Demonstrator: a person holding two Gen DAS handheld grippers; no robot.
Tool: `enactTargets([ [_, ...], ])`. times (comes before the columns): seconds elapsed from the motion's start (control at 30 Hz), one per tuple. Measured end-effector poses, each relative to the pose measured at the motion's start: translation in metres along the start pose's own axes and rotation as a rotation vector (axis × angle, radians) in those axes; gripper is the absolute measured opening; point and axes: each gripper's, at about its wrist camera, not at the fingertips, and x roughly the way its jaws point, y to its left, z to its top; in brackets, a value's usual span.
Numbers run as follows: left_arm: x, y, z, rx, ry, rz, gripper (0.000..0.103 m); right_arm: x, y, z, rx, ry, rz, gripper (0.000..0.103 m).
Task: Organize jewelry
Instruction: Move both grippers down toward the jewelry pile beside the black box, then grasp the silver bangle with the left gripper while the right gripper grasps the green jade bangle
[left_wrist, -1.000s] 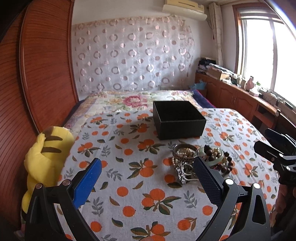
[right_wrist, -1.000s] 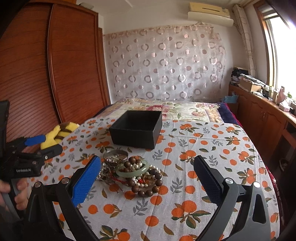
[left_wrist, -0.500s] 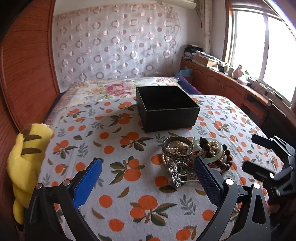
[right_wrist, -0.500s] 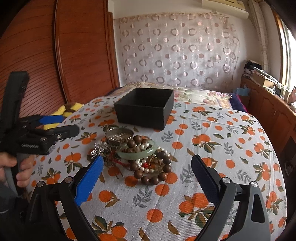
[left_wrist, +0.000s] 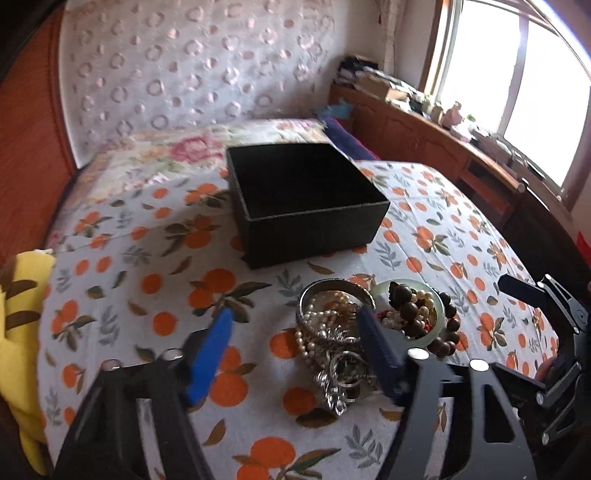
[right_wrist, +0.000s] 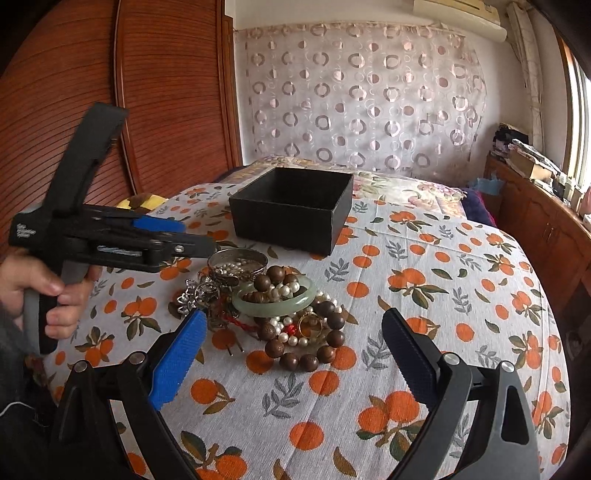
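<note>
The left gripper (left_wrist: 291, 341) hangs low over the orange-print bedspread (right_wrist: 424, 280) with its jaws spread apart, nothing between them — its dark finger overlaps the near side of the silver bangle (left_wrist: 334, 295). The right gripper (right_wrist: 291, 356) is likewise released, just short of the jewelry pile (right_wrist: 280, 306): a jade bangle (right_wrist: 275, 299), wooden bead bracelets (right_wrist: 306, 354) and pearls, heaped together mid-bed. The open black box (right_wrist: 291, 208) sits beyond the pile, toward the curtain. A yellow plush toy (left_wrist: 18, 325) lies at the bed's left edge.

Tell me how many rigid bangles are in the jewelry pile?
2: a silver bangle on the pile's left, nearer the black box, and a green jade bangle resting atop the wooden beads. Others may hide underneath.
</note>
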Motion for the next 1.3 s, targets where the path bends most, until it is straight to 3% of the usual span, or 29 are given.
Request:
enactTargets([
  [0.03,0.004,0.0,0.001,0.0,0.013,-0.008,0.055,0.001,-0.001,0.001,-0.003,0.001,0.001,0.097],
  [0.1,0.014,0.002,0.005,-0.014,0.047,-0.045,0.038,0.003,-0.001,0.003,-0.01,0.005,-0.001,0.097],
  [0.17,0.022,0.005,0.008,-0.037,0.072,-0.077,0.026,0.006,-0.002,0.005,-0.018,0.013,-0.001,0.097],
  [0.33,0.033,0.011,0.013,-0.06,0.103,-0.118,0.019,0.017,-0.006,0.01,-0.026,0.039,0.014,0.097],
  [0.4,0.034,0.01,0.012,-0.052,0.104,-0.114,0.006,0.02,-0.007,0.012,-0.03,0.047,0.028,0.097],
  [0.5,0.034,0.01,0.011,-0.046,0.096,-0.106,0.005,0.026,-0.005,0.014,-0.04,0.065,0.047,0.097],
  [0.8,0.0,0.01,0.012,-0.005,-0.024,0.016,0.005,0.058,0.003,0.027,-0.08,0.147,0.114,0.097],
  [1.03,-0.02,0.014,0.012,-0.009,-0.073,0.036,0.005,0.086,0.008,0.034,-0.114,0.237,0.15,0.097],
  [1.23,-0.023,0.022,0.008,-0.024,-0.083,0.044,0.005,0.099,0.006,0.036,-0.114,0.277,0.167,0.075],
  [1.3,-0.022,0.024,0.007,-0.027,-0.082,0.048,0.005,0.097,0.005,0.037,-0.111,0.274,0.167,0.075],
])
